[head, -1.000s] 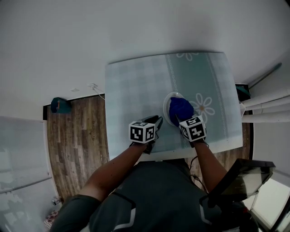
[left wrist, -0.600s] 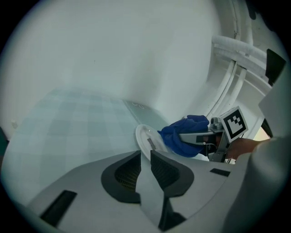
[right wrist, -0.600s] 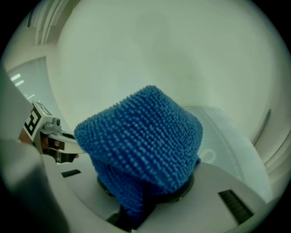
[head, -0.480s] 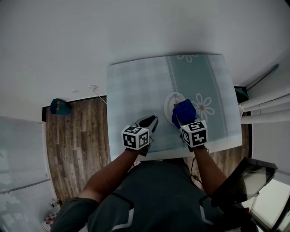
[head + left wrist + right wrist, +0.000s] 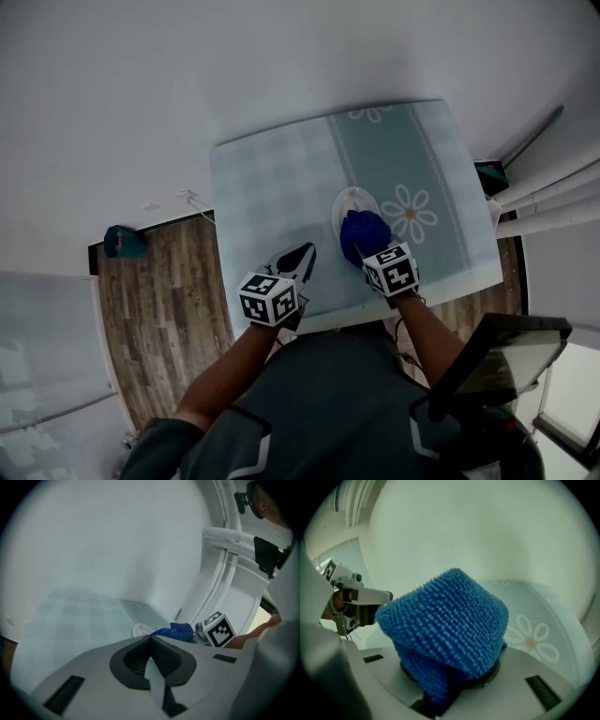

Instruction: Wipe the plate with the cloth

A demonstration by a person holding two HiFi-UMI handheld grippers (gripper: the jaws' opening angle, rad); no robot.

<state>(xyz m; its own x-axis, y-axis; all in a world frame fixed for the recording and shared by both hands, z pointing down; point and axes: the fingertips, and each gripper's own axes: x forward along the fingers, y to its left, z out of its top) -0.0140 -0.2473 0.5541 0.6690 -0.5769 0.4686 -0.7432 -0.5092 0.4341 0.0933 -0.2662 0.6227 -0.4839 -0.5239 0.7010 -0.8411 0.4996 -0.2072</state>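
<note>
A small white plate (image 5: 352, 204) lies on the teal tablecloth (image 5: 272, 187) near the table's front. A blue nubby cloth (image 5: 364, 234) covers the plate's near part, and my right gripper (image 5: 368, 247) is shut on it. In the right gripper view the cloth (image 5: 445, 620) bulges over the jaws and hides them. My left gripper (image 5: 302, 255) hangs above the tablecloth, left of the plate and apart from it. Its jaws are shut with nothing between them (image 5: 151, 637). From the left gripper view, the plate (image 5: 140, 630) and cloth (image 5: 176, 631) lie just beyond the jaws.
The table's front edge (image 5: 375, 314) runs just below both grippers. A daisy print (image 5: 409, 214) lies right of the plate. Wood floor (image 5: 159, 291) with a teal object (image 5: 123, 240) is at the left. White pipes (image 5: 553, 202) and a dark panel (image 5: 497, 361) stand at the right.
My left gripper has drawn back from the plate's left edge, risen and shut. The right gripper has slid the cloth toward the plate's near side.
</note>
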